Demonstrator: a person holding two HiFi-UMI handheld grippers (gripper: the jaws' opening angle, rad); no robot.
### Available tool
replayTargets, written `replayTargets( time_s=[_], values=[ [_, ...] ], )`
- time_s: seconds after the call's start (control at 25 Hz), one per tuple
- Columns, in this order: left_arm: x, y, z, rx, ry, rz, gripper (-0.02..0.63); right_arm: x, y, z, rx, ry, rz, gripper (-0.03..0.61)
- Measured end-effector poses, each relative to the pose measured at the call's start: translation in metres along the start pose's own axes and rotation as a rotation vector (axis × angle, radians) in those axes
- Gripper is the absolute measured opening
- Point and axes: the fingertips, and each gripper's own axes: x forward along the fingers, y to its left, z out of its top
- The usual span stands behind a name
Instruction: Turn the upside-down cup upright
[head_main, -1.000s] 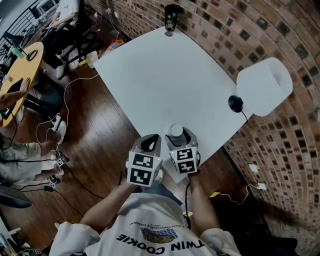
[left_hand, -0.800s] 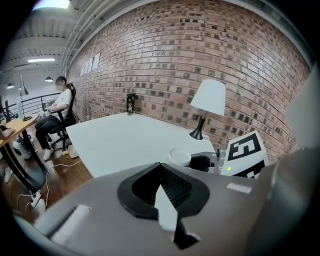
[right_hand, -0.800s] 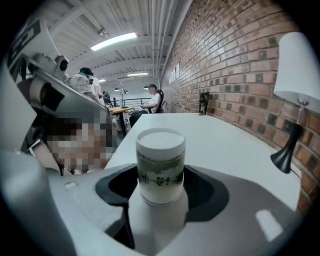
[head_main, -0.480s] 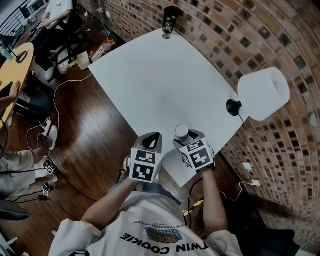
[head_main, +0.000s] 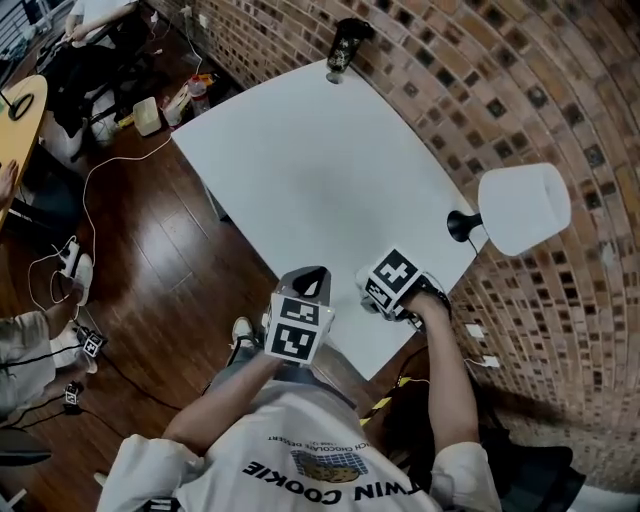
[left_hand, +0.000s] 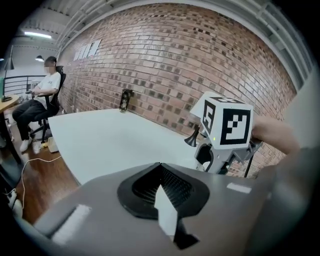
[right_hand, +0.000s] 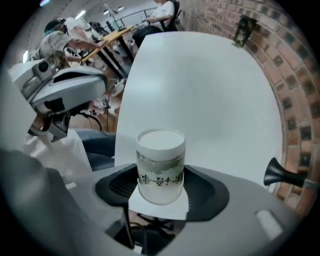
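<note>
A white paper cup (right_hand: 160, 165) with green print sits between the jaws of my right gripper (right_hand: 160, 172), and its flat closed end faces away from the camera. The pads press on its sides; the jaws have just been closing on it. In the head view the right gripper (head_main: 385, 295) points down over the near corner of the white table (head_main: 320, 170), and its marker cube hides most of the cup. My left gripper (head_main: 312, 275) hovers just left of it at the table's edge. Its jaws (left_hand: 160, 165) are shut with nothing in them.
A lamp with a white shade (head_main: 524, 208) and black base (head_main: 460, 225) stands at the table's right edge, by the brick wall. A dark tumbler (head_main: 345, 45) stands at the far corner. Cables lie on the wooden floor (head_main: 150, 230) at left. A person (left_hand: 37, 102) sits far back.
My right gripper has tipped from pointing forward to pointing down, so the cup's round end no longer shows in the head view. The left gripper has drifted slightly.
</note>
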Motion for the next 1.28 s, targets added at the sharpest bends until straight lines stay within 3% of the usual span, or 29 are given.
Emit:
replayTargets(
  time_s=[0.24,0.44,0.68,0.96,1.28],
  values=[
    [-0.005,0.016,0.004,-0.021,-0.012,0.004,0.003,0.016,-0.004,-0.008,-0.116,0.270,-0.050,0.290],
    [-0.008,0.021,0.004,-0.038,-0.017,0.007,0.003,0.024,-0.004,-0.006,-0.156,0.325,-0.071,0.290],
    [-0.008,0.018,0.002,-0.039,-0.016,0.009,0.003,0.020,-0.008,0.004,-0.184,0.260,-0.136,0.291],
    [-0.006,0.005,0.002,-0.024,-0.009,0.000,0.003,0.011,-0.008,0.006,-0.166,0.156,-0.136,0.293],
    [-0.002,-0.013,-0.001,0.009,0.008,-0.018,0.003,-0.019,-0.023,0.003,0.051,-0.182,-0.179,0.293]
  ],
)
